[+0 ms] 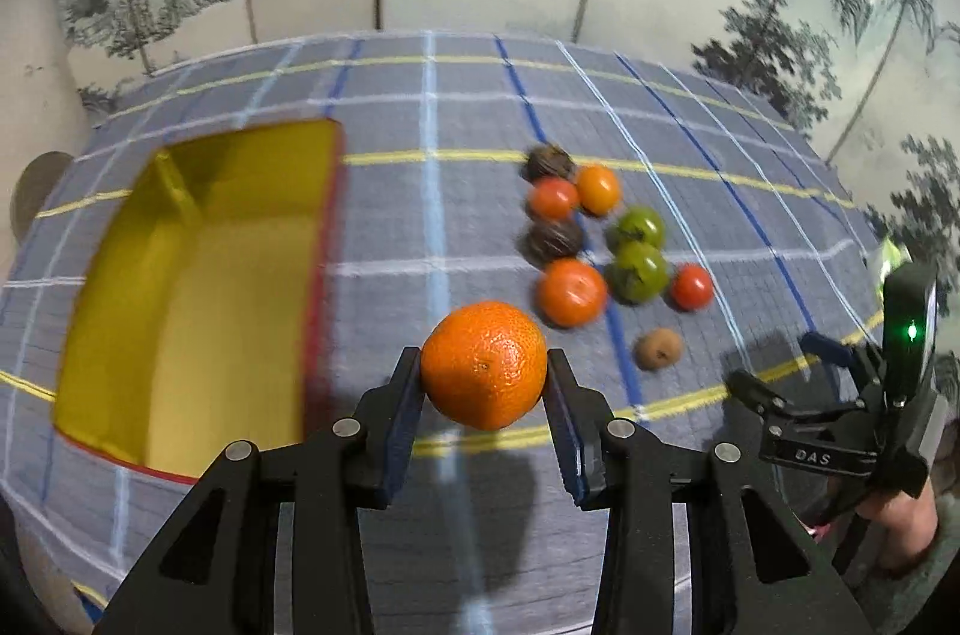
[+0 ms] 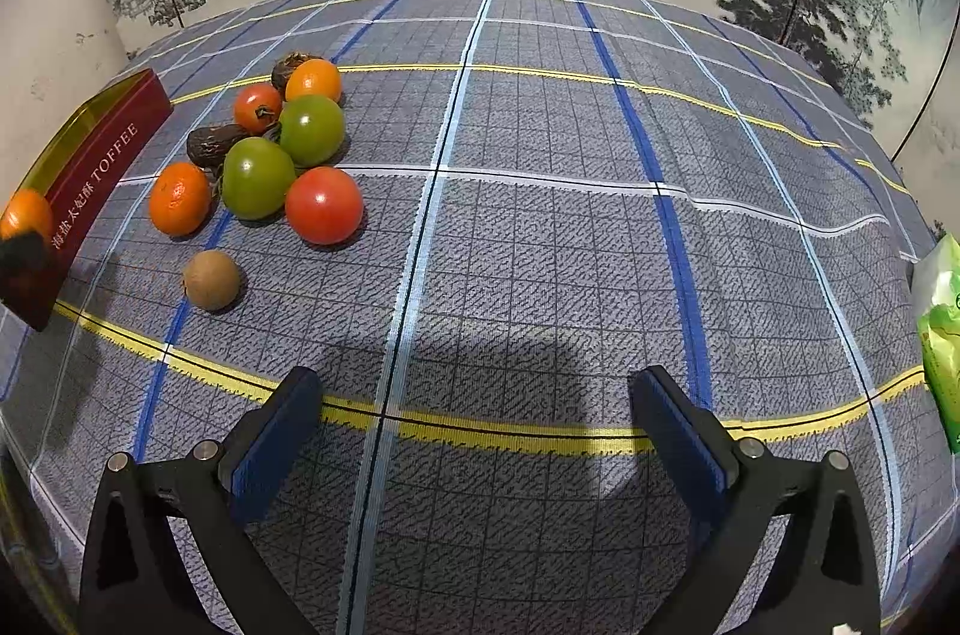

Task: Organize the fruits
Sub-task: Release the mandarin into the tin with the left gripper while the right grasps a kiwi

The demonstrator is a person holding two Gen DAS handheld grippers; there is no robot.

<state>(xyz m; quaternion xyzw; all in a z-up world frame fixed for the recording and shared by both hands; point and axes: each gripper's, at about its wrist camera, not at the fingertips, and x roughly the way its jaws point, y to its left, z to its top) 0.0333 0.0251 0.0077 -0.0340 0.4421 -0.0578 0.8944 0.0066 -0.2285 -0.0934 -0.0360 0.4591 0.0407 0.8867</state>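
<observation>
Your left gripper [image 1: 485,376] has the orange [image 1: 483,364] clamped between its jaws, lifted off the surface [image 2: 540,227]

Yellow-lined box [image 1: 180,311] sits open just left; the fruit cluster [image 2: 264,155] lies right, and your right gripper [image 2: 474,431] hangs wide, empty, over bare cloth

1. Wide open stretch of checked cloth [image 2: 540,245] sat in front of the right gripper [image 2: 474,431], nothing on it.
2. The fruit pile [image 2: 270,149] crowded the far left side.
3. The red toffee box [image 2: 102,167] walled off the left edge.
4. A green bag [image 2: 942,335] sat at the right edge.
</observation>
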